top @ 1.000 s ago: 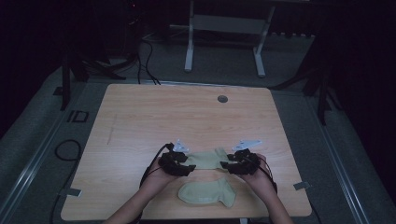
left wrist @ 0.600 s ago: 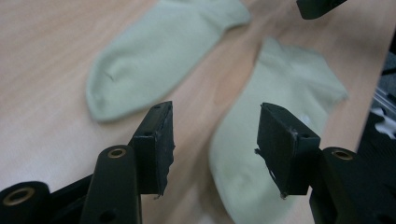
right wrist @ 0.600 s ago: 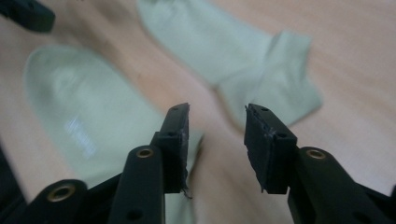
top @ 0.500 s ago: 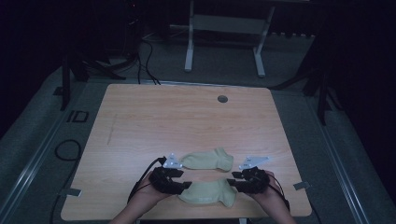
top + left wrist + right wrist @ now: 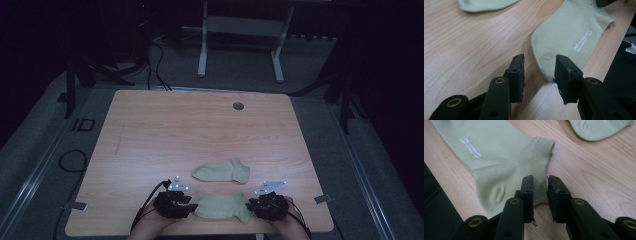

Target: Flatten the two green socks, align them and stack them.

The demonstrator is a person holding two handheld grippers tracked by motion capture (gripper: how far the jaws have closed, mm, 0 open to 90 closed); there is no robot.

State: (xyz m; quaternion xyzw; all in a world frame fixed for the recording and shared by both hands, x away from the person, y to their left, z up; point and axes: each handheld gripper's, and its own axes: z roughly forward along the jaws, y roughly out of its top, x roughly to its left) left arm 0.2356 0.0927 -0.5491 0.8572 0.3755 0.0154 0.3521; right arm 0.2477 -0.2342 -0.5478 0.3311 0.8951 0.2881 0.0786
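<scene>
The near sock [image 5: 222, 207], pale green, lay flat at the table's [image 5: 150, 130] front edge, stretched between the two grippers. In the left gripper view its rounded toe end [image 5: 564, 42] sat between and just beyond the black jaws, which stood apart with the toe's edge in the gap and nothing pinched. In the right gripper view the ribbed cuff [image 5: 541, 165] ran down into the narrow gap between the jaws, which were nearly together; whether they actually pinched the fabric could not be told.

The left gripper [image 5: 186, 206] and right gripper [image 5: 252, 206] rested at either end of the sock, each with a hand behind it, cut off by the bottom of the high view. The room beyond the table was dark and hard to make out.

Small white print and a logo [image 5: 582, 40] showed on the sock, too small and blurred to read. A second sock [image 5: 221, 171] of the same colour lay just beyond, apart from the first; both gripper views cut it off at the top edge.
</scene>
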